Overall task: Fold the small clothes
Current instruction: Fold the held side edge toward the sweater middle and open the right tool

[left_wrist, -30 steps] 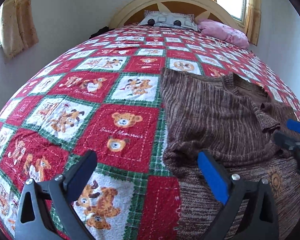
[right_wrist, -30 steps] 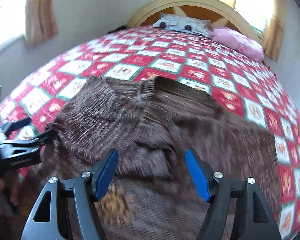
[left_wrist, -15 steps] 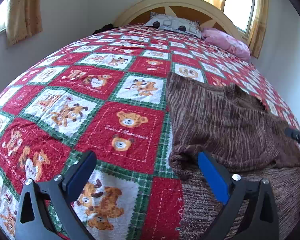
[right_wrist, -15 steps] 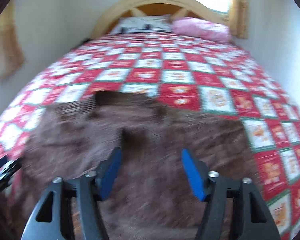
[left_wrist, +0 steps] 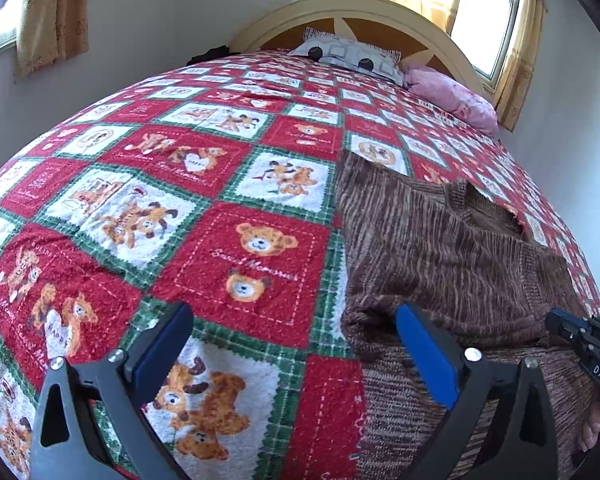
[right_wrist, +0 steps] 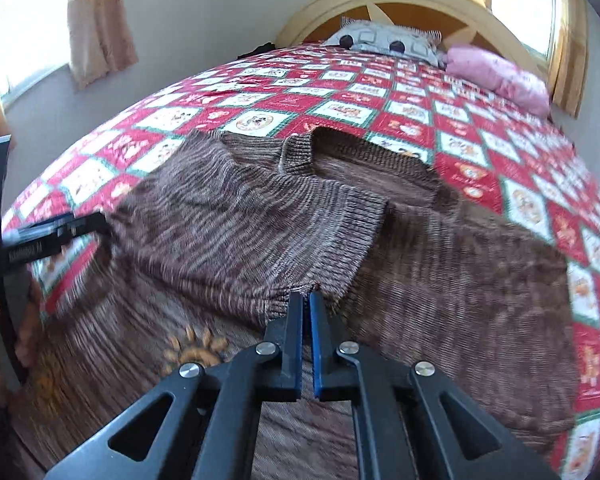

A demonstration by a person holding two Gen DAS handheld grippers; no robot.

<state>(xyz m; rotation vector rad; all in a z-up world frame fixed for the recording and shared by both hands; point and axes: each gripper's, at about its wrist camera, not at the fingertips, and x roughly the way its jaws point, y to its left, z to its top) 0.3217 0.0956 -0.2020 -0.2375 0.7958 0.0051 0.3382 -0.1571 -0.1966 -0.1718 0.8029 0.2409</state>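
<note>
- Two grippers work over a quilt (left_wrist: 204, 184) of red, white and green teddy-bear squares that covers the bed.
- A brown knit sweater (right_wrist: 236, 224) lies on the quilt, partly folded: one flap is doubled over the body, its ribbed edge running toward the collar at 12 o'clock in the right wrist view.
- Right gripper (right_wrist: 306, 300) is clenched, its blue pads pressed near together on the folded flap's lower hem at the centre of its view.
- Left gripper (left_wrist: 296, 344) is released, its fingers (left_wrist: 424, 352) spread wide; the right pad sits over the sweater's left fold, the left pad over bare quilt.
- In the left wrist view the sweater fills the 3 to 5 o'clock area, and the right gripper's tip shows at 4 o'clock against the flap.
- An orange sun motif (right_wrist: 192, 350) shows on the sweater body at 7 o'clock from the right gripper's tips.
- Grey patterned pillow (left_wrist: 348, 54) and pink pillow (left_wrist: 452, 96) rest at 12 to 1 o'clock against the arched headboard (left_wrist: 364, 4).
- Yellow curtains (left_wrist: 54, 12) hang by the windows.
</note>
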